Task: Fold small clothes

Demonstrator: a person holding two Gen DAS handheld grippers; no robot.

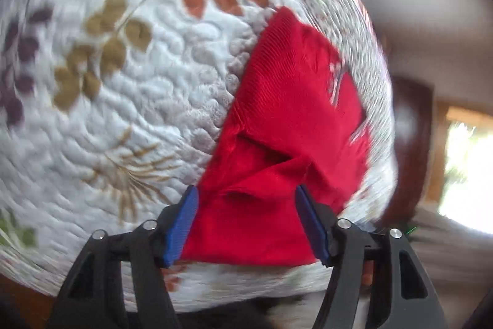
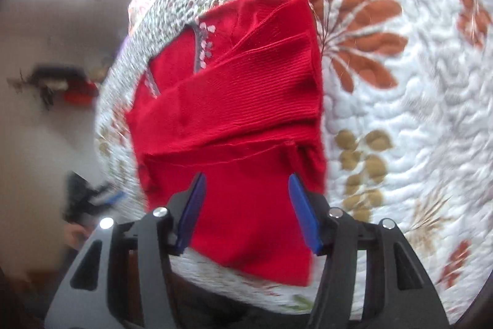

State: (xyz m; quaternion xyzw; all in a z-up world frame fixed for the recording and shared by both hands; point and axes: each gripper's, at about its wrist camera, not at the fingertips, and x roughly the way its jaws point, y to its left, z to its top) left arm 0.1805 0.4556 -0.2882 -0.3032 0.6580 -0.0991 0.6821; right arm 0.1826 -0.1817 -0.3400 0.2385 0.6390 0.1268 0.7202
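Note:
A small red knit garment (image 1: 286, 119) lies partly folded on a white quilted floral bedspread (image 1: 129, 100), near the bed's edge. In the right wrist view the same red garment (image 2: 234, 113) shows a sleeve folded across its body and a grey neckline with pale flower stitching. My left gripper (image 1: 246, 193) hovers over its near end, blue pads (image 1: 181, 224) wide apart, gripping nothing. My right gripper (image 2: 246, 178) is also open above the garment's lower part, with the cloth lying flat between its fingers. A blurred black and blue shape at the bed's edge looks like the left gripper (image 2: 95, 199).
The bedspread (image 2: 400, 100) stretches wide to the side of the garment. The bed's edge (image 2: 114, 100) runs close along the garment's other side, with pale floor (image 2: 46, 128) beyond. Dark wooden furniture (image 1: 413, 144) and a bright window (image 1: 465, 174) lie past the bed.

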